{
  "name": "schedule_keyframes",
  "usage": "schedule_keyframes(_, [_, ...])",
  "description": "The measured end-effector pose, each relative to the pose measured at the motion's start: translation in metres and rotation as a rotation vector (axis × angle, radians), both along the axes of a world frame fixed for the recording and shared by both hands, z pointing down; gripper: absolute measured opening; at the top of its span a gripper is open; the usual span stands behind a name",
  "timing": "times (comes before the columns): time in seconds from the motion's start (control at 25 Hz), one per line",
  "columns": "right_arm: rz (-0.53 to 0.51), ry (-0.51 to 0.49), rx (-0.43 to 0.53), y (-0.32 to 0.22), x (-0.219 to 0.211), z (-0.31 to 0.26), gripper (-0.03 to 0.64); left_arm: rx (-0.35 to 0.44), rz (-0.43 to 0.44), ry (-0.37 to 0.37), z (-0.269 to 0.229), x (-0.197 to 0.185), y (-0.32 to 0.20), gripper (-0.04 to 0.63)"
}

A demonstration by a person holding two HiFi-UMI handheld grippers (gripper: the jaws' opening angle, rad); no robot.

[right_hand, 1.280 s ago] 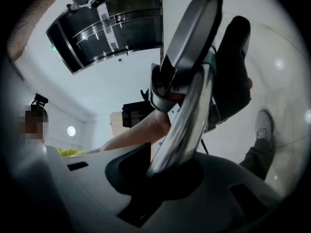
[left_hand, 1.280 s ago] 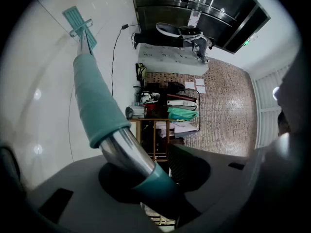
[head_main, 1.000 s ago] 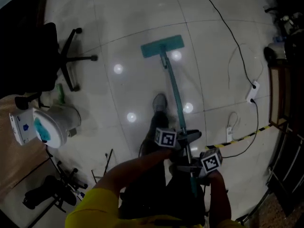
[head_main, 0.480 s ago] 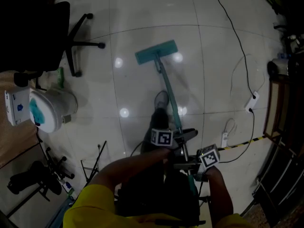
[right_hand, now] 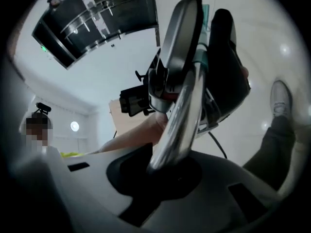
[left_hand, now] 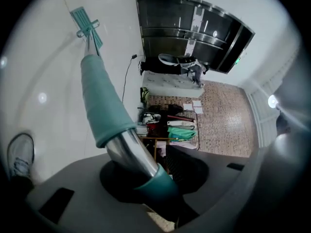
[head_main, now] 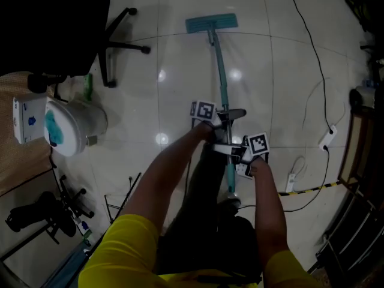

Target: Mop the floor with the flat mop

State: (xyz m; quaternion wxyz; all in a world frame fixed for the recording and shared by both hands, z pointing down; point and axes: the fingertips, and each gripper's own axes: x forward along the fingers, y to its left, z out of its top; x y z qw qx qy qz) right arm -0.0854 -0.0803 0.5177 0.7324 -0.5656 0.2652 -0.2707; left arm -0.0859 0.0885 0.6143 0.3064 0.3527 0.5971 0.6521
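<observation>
A flat mop with a teal head [head_main: 211, 23] lies on the white tiled floor, far ahead of me. Its teal and chrome pole [head_main: 221, 83] runs back to my hands. My left gripper [head_main: 225, 115] is shut on the pole higher up, my right gripper [head_main: 231, 150] shut on it just below. In the left gripper view the pole [left_hand: 104, 106] passes through the jaws and the mop head [left_hand: 86, 24] shows small at the top. The right gripper view shows the chrome pole [right_hand: 180, 110] in its jaws, with the left gripper [right_hand: 204, 72] just beyond.
A black office chair [head_main: 72, 29] stands at the upper left, a white bucket [head_main: 69, 125] left of me. Cables [head_main: 312, 59] and a power strip [head_main: 327, 138] lie on the floor at the right. My shoe [left_hand: 18, 154] is near the pole.
The mop head has slid forward, away from me, and the pole now points straighter ahead. Both grippers have moved forward with it, arms stretched out.
</observation>
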Motion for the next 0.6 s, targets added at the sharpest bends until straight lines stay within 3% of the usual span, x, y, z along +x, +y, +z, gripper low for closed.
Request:
schedule_keyframes(0.12, [-0.118,-0.025,0.010,-0.052,-0.068,-0.033,0.065,0.094,-0.045,0.004,-0.019,-0.059,-0.056,0.147])
schedule_keyframes(0.28, [-0.245,-0.091,0.043,-0.122,-0.207,-0.090,0.078,0.125,-0.119,-0.152,-0.078,-0.193,-0.127,0.153])
schedule_keyframes(0.4, [-0.308,-0.149,0.077,-0.167,-0.288,-0.139,0.087,0.205,-0.140,-0.216,-0.118,-0.274,-0.182,0.147])
schedule_keyframes(0.48, [-0.302,-0.177,0.125,-0.183,-0.313,-0.169,0.089,0.223,-0.160,-0.253,-0.139,-0.305,-0.203,0.148])
schedule_keyframes(0.6, [-0.306,-0.152,0.123,-0.186,-0.287,-0.173,0.091,0.157,-0.165,-0.263,-0.143,-0.288,-0.204,0.165])
